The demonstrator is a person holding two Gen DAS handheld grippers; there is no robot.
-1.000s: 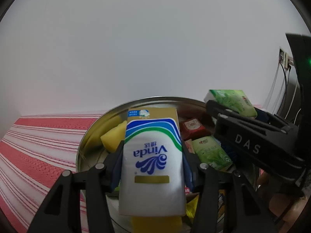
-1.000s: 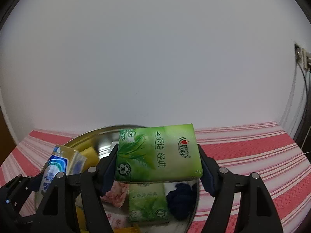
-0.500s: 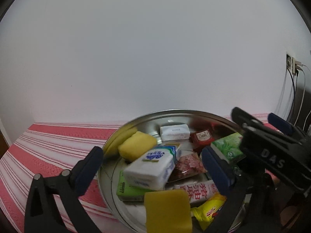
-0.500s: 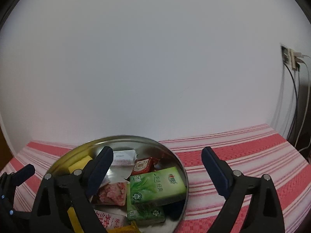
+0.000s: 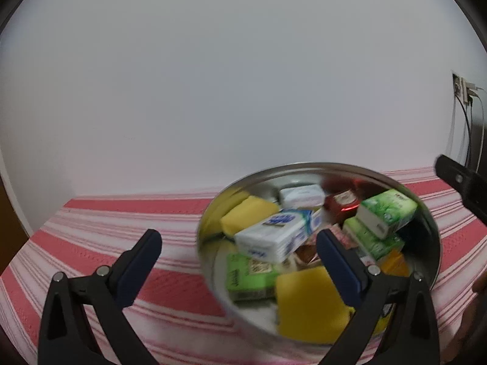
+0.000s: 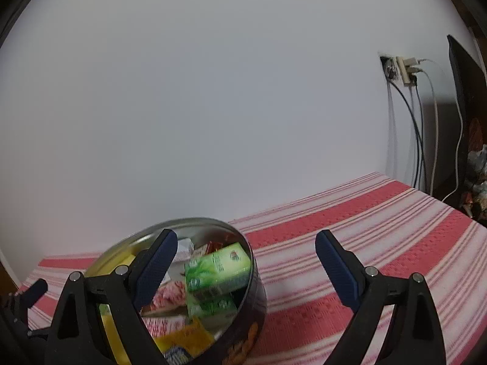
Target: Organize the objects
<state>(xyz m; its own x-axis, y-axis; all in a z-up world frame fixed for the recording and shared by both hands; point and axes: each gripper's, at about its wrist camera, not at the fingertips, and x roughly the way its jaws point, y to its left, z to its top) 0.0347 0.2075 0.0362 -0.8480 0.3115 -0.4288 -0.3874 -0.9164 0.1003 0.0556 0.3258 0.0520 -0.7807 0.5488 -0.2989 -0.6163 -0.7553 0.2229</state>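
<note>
A round, shiny metal tin (image 5: pixel 426 222) sits on the red-and-white striped woven cloth (image 5: pixel 121 213) of the counter, packed with soft plastic-wrapped tissue packs: a white-and-blue pack (image 5: pixel 280 234) lying on top at its centre, a green pack (image 5: pixel 386 213) tilted at its right side, and blocky yellow sponges (image 5: pixel 310 301) around them. The left claw (image 5: pixel 237 240) points slightly down at the tin's left rim, its blue ribbed pads spread wide with nothing between them. The right claw (image 6: pixel 243 246) hovers by the tin's right edge, pads likewise apart and empty.
</note>
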